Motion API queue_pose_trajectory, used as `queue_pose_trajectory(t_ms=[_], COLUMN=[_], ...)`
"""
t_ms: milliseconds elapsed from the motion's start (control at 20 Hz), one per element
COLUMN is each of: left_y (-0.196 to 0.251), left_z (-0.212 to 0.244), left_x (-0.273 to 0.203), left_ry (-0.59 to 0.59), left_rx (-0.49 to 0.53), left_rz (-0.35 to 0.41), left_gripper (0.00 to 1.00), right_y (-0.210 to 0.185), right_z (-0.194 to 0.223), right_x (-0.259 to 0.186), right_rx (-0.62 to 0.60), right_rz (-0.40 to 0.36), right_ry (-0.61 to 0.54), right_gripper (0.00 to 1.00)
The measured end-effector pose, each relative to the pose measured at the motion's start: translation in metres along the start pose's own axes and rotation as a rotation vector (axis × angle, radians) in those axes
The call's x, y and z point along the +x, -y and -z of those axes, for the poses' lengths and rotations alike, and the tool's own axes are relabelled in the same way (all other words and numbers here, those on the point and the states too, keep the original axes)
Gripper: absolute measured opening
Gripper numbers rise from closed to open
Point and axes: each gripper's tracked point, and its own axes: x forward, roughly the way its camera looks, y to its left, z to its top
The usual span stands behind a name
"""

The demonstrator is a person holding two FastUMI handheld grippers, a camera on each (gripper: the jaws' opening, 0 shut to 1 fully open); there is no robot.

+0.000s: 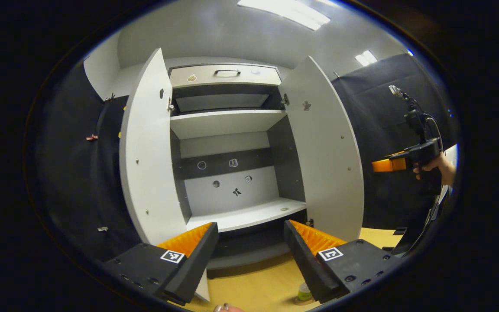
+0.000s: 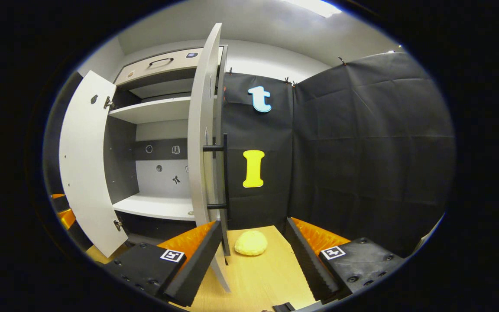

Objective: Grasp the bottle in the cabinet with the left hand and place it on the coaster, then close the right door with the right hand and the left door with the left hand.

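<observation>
Left gripper view: we face the open cabinet (image 1: 232,143) head-on.
Left tongs: the left gripper (image 1: 249,264) stands released, its jaws spread wide with nothing between them.
Shelves: we see them bare; no bottle stands inside.
Bottle: a small bottle (image 1: 305,294) sits low on the wooden table (image 1: 258,286), just beside our right finger, on what looks like the coaster (image 1: 301,301), though we cannot make out the coaster clearly.
Doors: the left door (image 1: 147,156) and the right door (image 1: 325,147) both swing wide open.
Other hand: the right gripper (image 1: 383,165) hangs off to the right, held by a hand (image 1: 438,167), apart from the right door.

Right gripper view: we look along the edge of the right door (image 2: 199,130), with its black handle (image 2: 222,177) just ahead.
Right tongs: the right gripper (image 2: 251,260) is released, jaws apart; the door's lower edge passes close by its left finger, but we cannot tell whether they touch.
Other things: a yellow cushion-like lump (image 2: 251,242) lies on the table (image 2: 258,277) between the fingers, farther off.

Progress: we judge the bottle placed and both doors left to close, the right one first.
</observation>
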Motion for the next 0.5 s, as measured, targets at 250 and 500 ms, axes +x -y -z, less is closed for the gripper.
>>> queue_pose_trajectory(t_ms=[250, 500], left_y=[-0.066, -0.118], left_z=[0.004, 0.015], left_x=[-0.033, -0.063], left_ry=[-0.064, -0.114], left_rx=[-0.066, -0.112], left_rz=[-0.143, -0.259], left_gripper=[0.96, 0.96], right_y=[-0.008, -0.015], right_z=[-0.004, -0.004], right_x=[0.028, 0.038], right_rx=[0.009, 0.027], right_rz=[-0.046, -0.096], right_ry=[0.008, 0.0], right_gripper=[0.98, 0.96])
